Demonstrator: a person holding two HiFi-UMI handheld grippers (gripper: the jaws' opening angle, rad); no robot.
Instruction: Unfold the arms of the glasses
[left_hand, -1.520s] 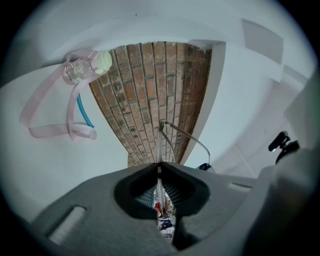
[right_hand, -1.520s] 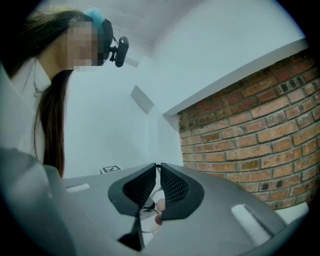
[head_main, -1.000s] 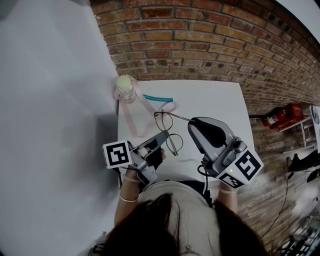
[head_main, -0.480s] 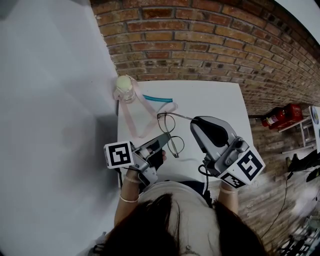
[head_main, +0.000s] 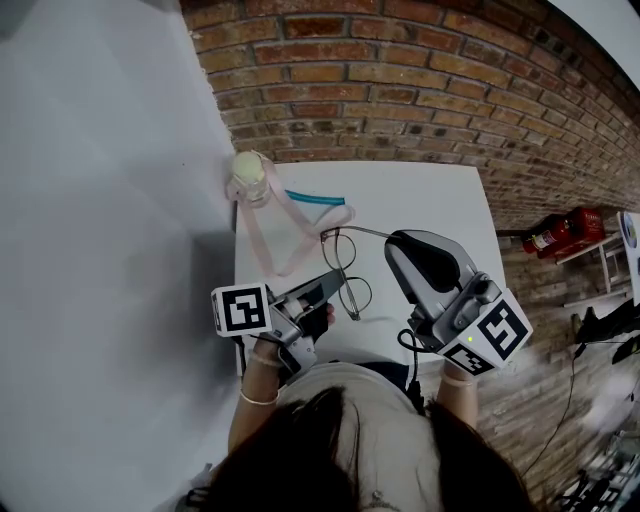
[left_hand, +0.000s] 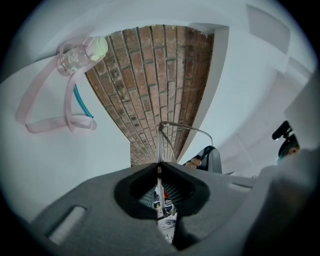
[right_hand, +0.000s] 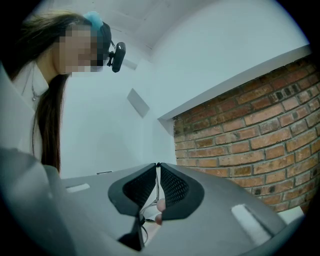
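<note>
Shift: the glasses (head_main: 347, 272) and both grippers have crept right since a second ago, and the arm (head_main: 362, 232) now swings wider.
Far left: bottle (head_main: 250, 176), pink strap (head_main: 268, 235) and teal tube (head_main: 316, 197) lie on the worktop (head_main: 430, 195), apart from the glasses.
Left hand-held gripper (head_main: 325, 283): I see it pinched tight on the frame by the nearer lens.
Glasses: over the worktop's near middle, between my two grippers.
Right hand-held gripper (head_main: 393, 240): jaws closed on the thin arm, wire showing between the pads (right_hand: 170, 187).
Behind: brick wall (head_main: 400, 80).
</note>
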